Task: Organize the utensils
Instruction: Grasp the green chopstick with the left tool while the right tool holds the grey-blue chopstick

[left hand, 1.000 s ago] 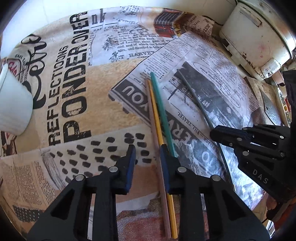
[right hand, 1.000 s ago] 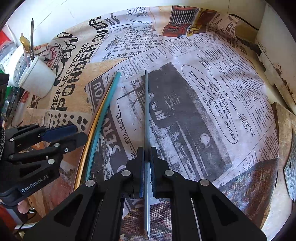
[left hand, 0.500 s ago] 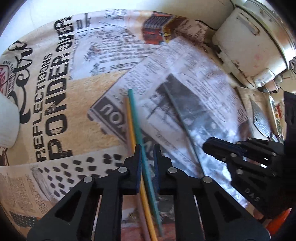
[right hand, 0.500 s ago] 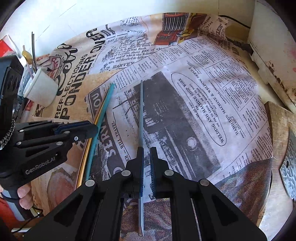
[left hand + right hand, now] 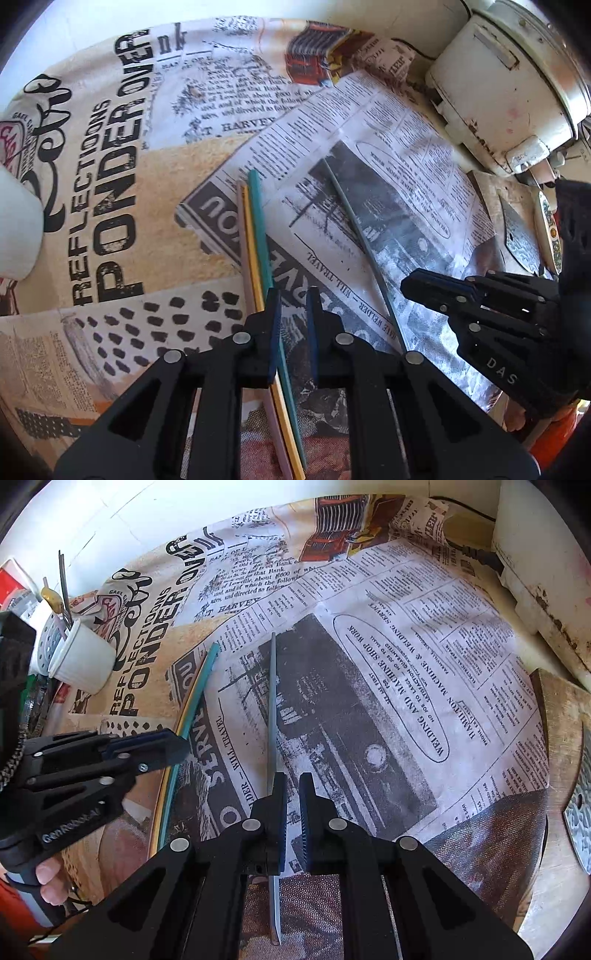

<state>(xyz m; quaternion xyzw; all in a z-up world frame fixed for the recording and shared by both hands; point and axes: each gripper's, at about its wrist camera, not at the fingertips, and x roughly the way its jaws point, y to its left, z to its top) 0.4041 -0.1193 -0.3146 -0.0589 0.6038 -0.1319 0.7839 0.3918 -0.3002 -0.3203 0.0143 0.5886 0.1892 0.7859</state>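
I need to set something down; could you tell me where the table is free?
Free: the newsprint cloth between the grey stick and the wooden board, and the tan lettering between the white cup and the teal stick. Crowded: around the cup and sticks.

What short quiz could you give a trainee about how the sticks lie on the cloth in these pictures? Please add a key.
1. True or false: the grey stick lies pressed against the teal stick.
2. Multiple choice: in the left wrist view, three coloured sticks lie side by side. Which colour is the one nearest to the grey stick? A. pink B. yellow C. teal
3. Short answer: how many sticks lie on the printed cloth in all?

Key: 1. False, they lie apart, with printed cloth showing between them. 2. C. 3. Four.
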